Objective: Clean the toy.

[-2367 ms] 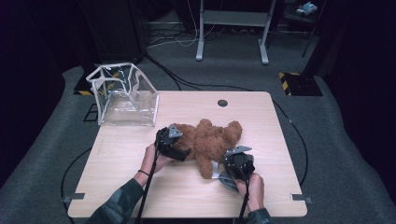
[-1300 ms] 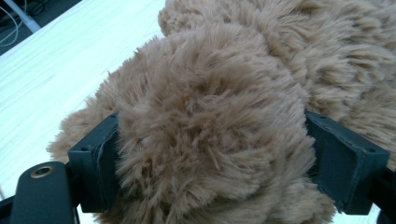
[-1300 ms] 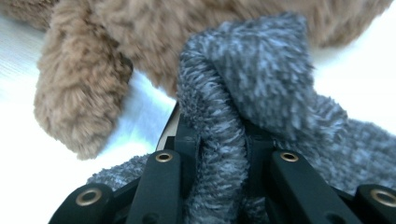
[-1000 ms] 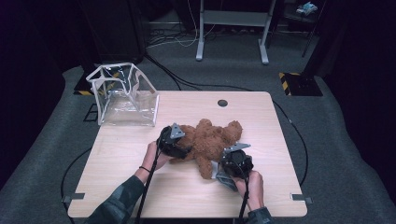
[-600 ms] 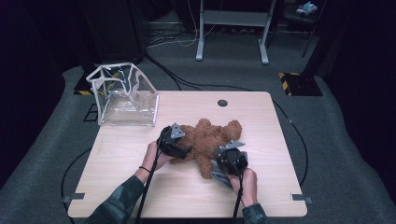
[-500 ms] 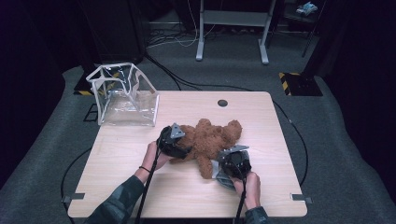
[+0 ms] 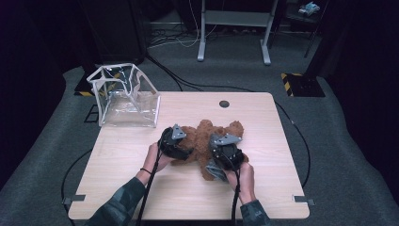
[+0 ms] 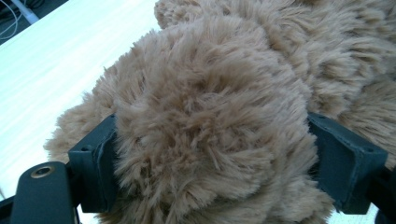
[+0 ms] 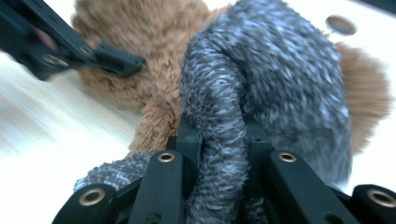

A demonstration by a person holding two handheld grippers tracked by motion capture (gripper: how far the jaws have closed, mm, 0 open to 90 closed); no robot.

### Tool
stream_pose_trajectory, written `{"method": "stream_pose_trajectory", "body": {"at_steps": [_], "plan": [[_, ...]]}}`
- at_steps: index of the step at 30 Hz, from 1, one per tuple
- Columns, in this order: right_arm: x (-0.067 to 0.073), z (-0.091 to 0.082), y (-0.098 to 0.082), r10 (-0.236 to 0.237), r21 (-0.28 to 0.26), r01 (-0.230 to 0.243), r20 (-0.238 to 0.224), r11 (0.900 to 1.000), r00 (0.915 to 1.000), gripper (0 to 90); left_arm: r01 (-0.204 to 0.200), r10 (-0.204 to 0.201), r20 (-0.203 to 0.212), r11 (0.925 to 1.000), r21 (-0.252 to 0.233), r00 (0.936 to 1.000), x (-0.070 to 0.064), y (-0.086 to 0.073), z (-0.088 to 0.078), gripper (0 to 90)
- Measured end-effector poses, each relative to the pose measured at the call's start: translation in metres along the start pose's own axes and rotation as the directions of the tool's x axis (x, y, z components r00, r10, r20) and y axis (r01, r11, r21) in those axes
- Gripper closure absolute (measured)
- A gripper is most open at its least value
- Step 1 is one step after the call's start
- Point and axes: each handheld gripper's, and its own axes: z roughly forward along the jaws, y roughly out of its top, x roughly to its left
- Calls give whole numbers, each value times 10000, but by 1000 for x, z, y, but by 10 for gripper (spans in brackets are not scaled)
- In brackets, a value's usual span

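A brown teddy bear (image 7: 203, 141) is seen lying near the middle of the wooden surface (image 7: 141, 193), its limbs spread out. The left gripper (image 7: 173, 143) is placed against the bear's left side in the high view. In the left gripper view, a rounded, furry part of the bear (image 8: 210, 130) is gripped between widely spread jaws, with both pads pressed into the fur. The right gripper (image 7: 225, 153) is placed over the bear's near right part. In the right gripper view, a fold of grey knitted cloth (image 9: 219, 140) on the bear is pinched between nearly closed jaws, and brown fur (image 9: 140, 51) is seen beside and beyond the grey. The other gripper (image 9: 70, 46) is seen at the upper left of that view, against the fur. A clear plastic bag (image 7: 124, 96) with white edging is stood open at the far left corner of the surface, well apart from the bear. Cables (image 7: 146, 197) are trailed from both grippers toward the near edge.
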Motion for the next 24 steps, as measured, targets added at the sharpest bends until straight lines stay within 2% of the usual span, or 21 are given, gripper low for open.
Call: {"method": "stream_pose_trajectory", "body": {"at_steps": [2, 3, 5, 7, 10, 11, 12, 13, 15, 16, 18, 21, 24], "plan": [[0, 16, -6, 126, 382, -128, 57, 9992, 9999, 749, -4, 4, -49, 10000, 43, 10000, -1, 0, 0, 152], [-1, 22, -10, 160, 331, -162, 56, 9993, 9999, 751, -23, 24, -80, 10000, 55, 10000, -1, 0, 0, 152], [-1, 26, -18, 379, 651, -378, -8, 9972, 9993, 756, 45, -46, -141, 10000, -8, 9999, -2, 0, 1, 152], [-1, 31, -27, 353, 1138, -360, 83, 9929, 9993, 756, 72, -71, -171, 9999, 88, 9998, -2, 1, 1, 153], [-5, 38, -44, 285, 2078, -317, 183, 9776, 9994, 756, 183, -182, -173, 9998, 34, 9997, -2, 0, 1, 153], [-6, 37, -48, 516, 2217, -543, 179, 9736, 9985, 756, 188, -188, -140, 9998, 44, 9997, -2, 0, 1, 153], [-9, 35, -50, 486, 2008, -474, -10, 9785, 9988, 756, 213, -212, -121, 9997, 81, 9997, -1, 1, 1, 153], [-11, 30, -49, 674, 1738, -634, -175, 9827, 9976, 756, 189, -187, -130, 9997, 141, 9997, -1, 1, 1, 153], [-11, 17, -42, 882, 1145, -830, -412, 9900, 9953, 755, 163, -161, -108, 9997, 181, 9998, 0, 1, 0, 153], [-10, 10, -35, 808, 776, -765, -540, 9940, 9953, 754, 206, -204, -134, 9997, 144, 9997, -1, 1, 1, 153], [-7, 6, -25, 938, 384, -918, -553, 9950, 9940, 753, 230, -227, -171, 9996, 163, 9996, -2, 2, 1, 153], [-1, 16, -12, 764, 535, -735, -546, 9959, 9956, 752, 270, -266, -206, 9994, 217, 9994, -2, 2, 1, 154], [5, 28, -13, 861, 720, -804, -803, 9942, 9930, 753, 300, -293, -233, 9991, 291, 9993, -3, 2, 1, 154]]}}
